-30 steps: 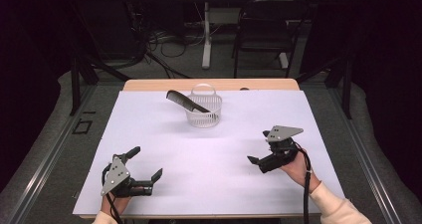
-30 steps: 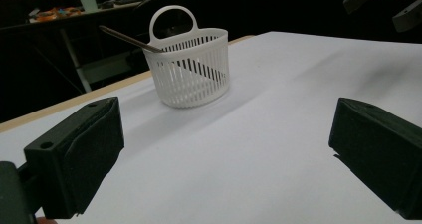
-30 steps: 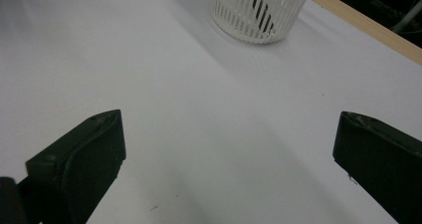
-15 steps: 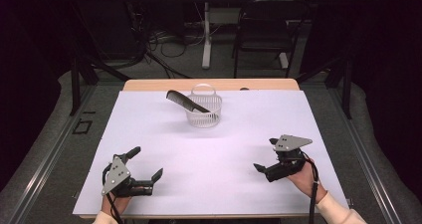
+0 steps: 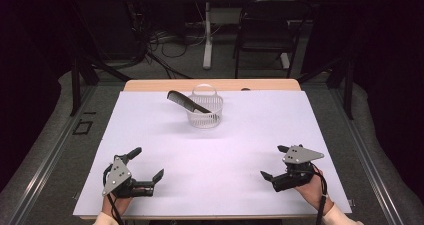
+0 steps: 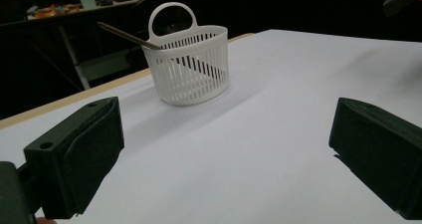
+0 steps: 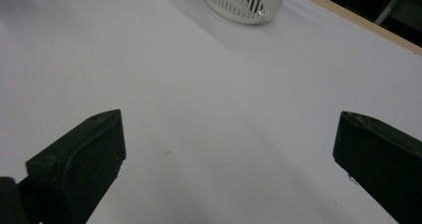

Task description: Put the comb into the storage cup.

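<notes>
The black comb leans inside the white basket at the far middle of the table. Your right gripper has pulled back near you, jaws apart and empty; your left gripper rests open too. The placing looks finished.

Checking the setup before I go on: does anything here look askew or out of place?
Only the black comb: it leans slanted in the white slatted plastic basket, one end jutting over the rim. The basket stands upright on the white table. Nothing looks spilled or damaged.
</notes>
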Available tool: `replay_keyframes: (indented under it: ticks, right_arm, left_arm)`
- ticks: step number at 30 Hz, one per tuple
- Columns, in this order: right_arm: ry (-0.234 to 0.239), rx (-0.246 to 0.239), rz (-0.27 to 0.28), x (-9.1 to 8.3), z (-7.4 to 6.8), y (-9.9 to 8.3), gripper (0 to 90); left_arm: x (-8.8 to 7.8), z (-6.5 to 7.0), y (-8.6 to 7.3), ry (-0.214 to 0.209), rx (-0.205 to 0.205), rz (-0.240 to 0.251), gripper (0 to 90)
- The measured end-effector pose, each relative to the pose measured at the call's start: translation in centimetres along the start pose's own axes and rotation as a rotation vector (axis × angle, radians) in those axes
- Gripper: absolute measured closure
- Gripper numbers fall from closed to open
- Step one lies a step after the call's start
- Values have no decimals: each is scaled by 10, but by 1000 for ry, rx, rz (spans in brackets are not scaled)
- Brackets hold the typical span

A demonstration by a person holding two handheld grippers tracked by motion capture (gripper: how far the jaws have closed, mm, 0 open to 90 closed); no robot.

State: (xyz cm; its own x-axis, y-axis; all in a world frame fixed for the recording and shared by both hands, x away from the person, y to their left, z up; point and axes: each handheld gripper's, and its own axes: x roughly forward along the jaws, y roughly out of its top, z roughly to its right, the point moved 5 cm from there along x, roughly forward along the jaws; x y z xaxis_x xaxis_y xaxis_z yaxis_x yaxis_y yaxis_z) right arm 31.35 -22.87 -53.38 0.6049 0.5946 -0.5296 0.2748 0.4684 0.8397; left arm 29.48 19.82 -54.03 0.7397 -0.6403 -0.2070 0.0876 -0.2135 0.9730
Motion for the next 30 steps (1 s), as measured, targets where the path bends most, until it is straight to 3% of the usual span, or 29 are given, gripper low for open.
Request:
replay_keyframes:
  ticks: [18, 30]
  right_arm:
    - [-33, 14, 52, -15, -8, -9, 0]
    - [-50, 16, 55, -20, -9, -12, 0]
  left_arm:
    - [0, 1, 0, 0, 3, -1, 7]
    - [0, 0, 0, -2, 4, -7, 7]
